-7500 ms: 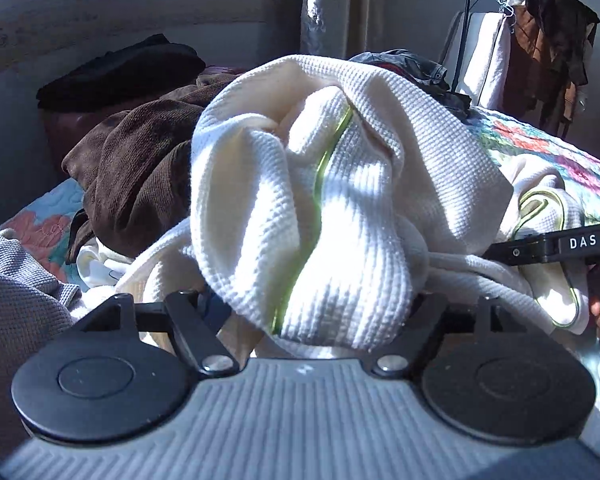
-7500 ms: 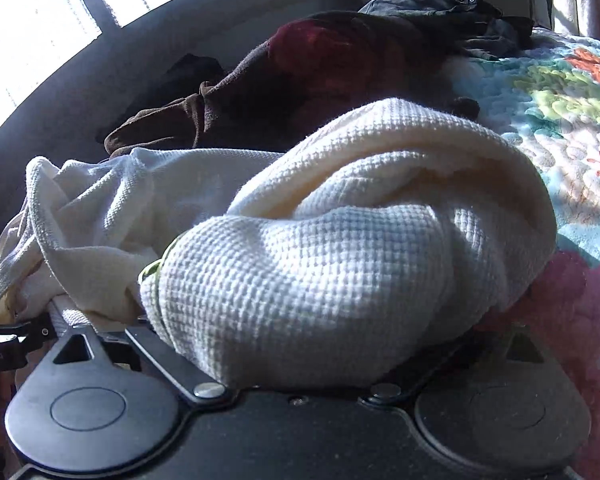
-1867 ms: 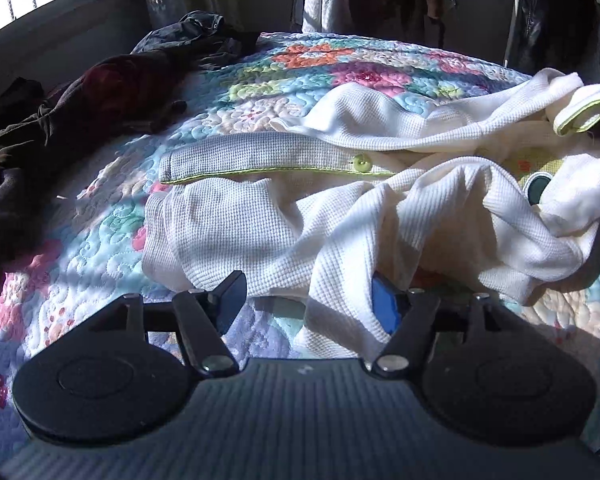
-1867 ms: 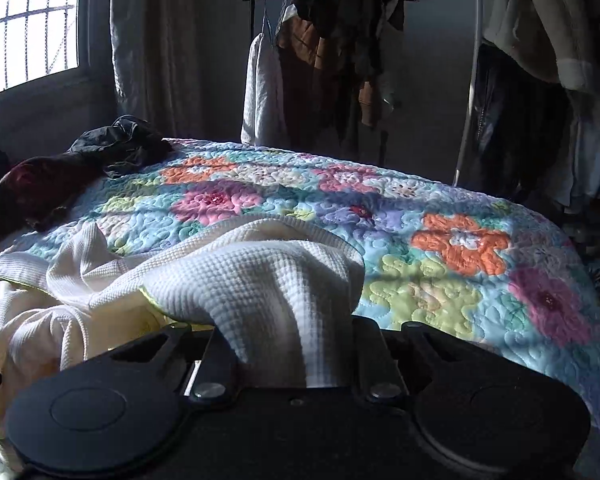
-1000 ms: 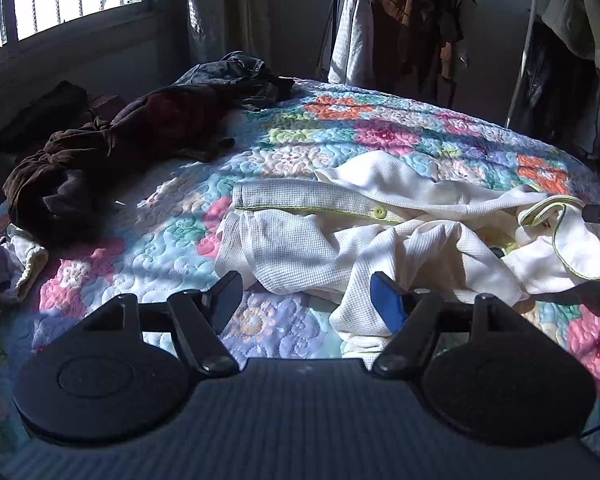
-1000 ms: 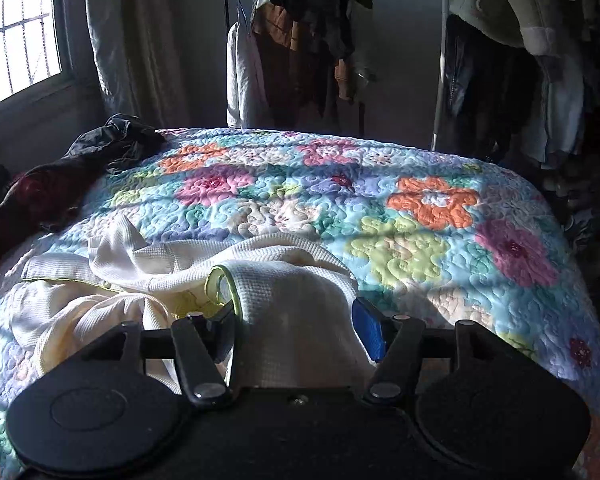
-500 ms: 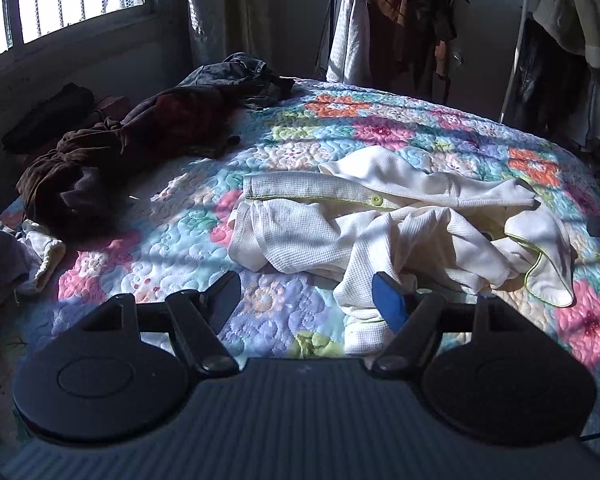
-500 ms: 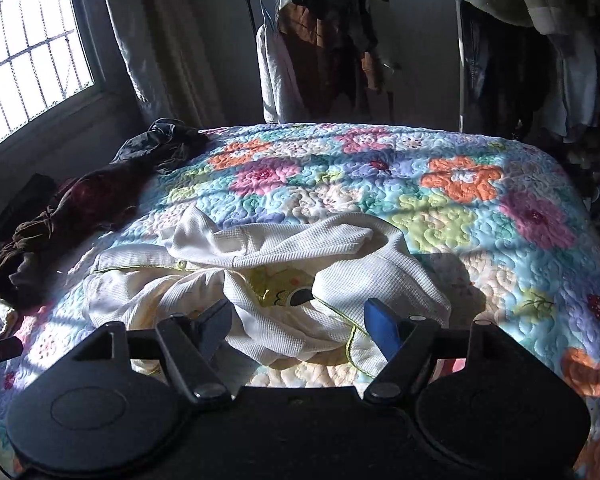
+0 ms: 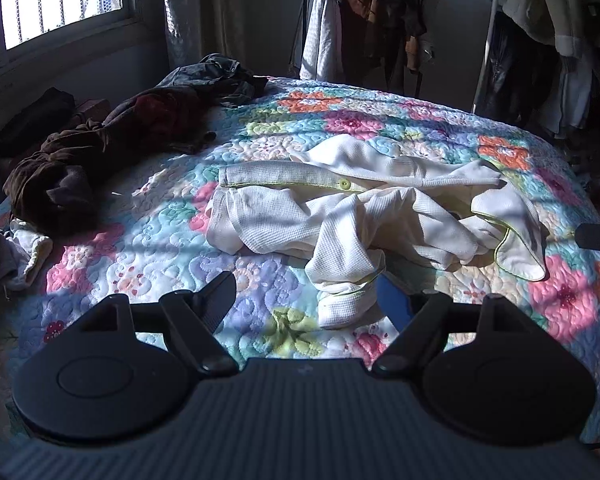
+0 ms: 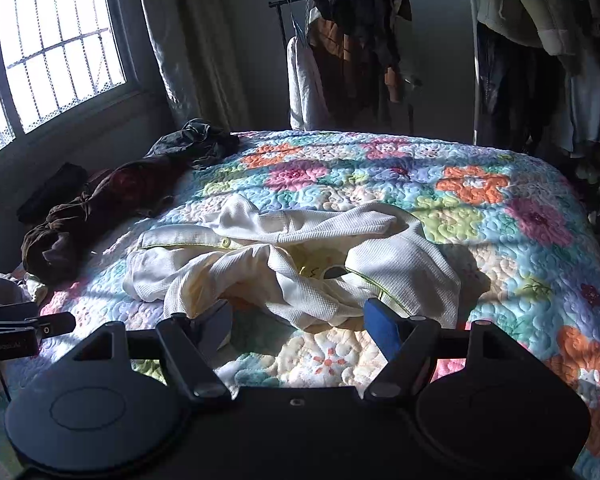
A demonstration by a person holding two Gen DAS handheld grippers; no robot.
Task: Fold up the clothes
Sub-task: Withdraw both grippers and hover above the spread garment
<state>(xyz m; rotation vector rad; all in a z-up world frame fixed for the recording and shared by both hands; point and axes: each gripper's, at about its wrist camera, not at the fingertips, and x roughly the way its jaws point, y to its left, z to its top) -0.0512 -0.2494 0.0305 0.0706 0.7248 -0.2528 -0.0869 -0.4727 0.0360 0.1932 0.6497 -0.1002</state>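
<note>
A cream waffle-knit garment (image 9: pixel 364 216) with lime-green piping and a green button lies crumpled on the floral quilt (image 9: pixel 156 248); it also shows in the right wrist view (image 10: pixel 292 264). My left gripper (image 9: pixel 306 298) is open and empty, held above the quilt just short of the garment's near sleeve end. My right gripper (image 10: pixel 296 322) is open and empty, just short of the garment's near edge. The left gripper's body (image 10: pixel 24 330) shows at the left edge of the right wrist view.
A pile of dark brown and grey clothes (image 9: pixel 112 140) lies at the bed's far left, below the window. More light clothes (image 9: pixel 24 248) sit at the left edge. Clothes racks (image 10: pixel 360 40) with hanging garments stand behind the bed and at the right.
Both grippers let go of the cream garment, which now lies on the quilt. Both have pulled back and up, away from it, jaws open.
</note>
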